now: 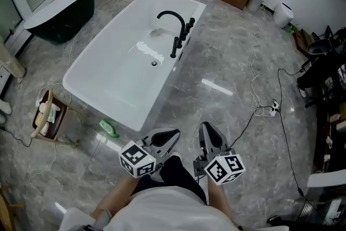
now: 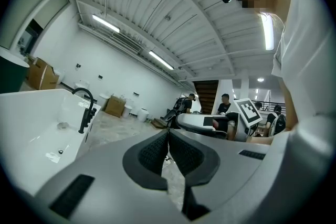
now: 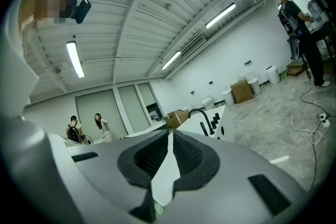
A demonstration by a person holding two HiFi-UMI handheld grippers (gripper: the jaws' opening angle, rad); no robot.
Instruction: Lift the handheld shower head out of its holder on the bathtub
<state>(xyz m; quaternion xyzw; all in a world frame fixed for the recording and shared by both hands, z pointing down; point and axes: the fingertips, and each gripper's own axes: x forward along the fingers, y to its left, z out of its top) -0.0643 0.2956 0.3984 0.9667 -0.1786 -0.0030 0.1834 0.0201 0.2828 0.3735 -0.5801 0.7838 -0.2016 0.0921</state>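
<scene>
We hold both grippers low and close to our body, over the grey marbled floor [image 1: 227,67] at the near end of the white bathtub [image 1: 100,43]. The left gripper [image 1: 171,133] has its jaws together with nothing between them, as its own view shows [image 2: 168,138]. The right gripper [image 1: 207,128] is also closed and empty [image 3: 170,138].

The handheld shower head [image 1: 174,47] is a slim black stick standing upright in its holder on the right-hand rim of the bathtub. It is the nearest piece in the row of black fittings, just in front of the arched black spout [image 1: 171,15]. It lies ahead of both grippers and well apart from them, with bare floor and the tub's near end between. In the left gripper view it stands off to the left [image 2: 83,121]; in the right gripper view it shows just right of the jaws and beyond them [image 3: 204,127].

A green bottle [image 1: 108,128] lies on the floor near the tub's closest corner, and 1 dark bathtub [image 1: 59,19] stands further left.
</scene>
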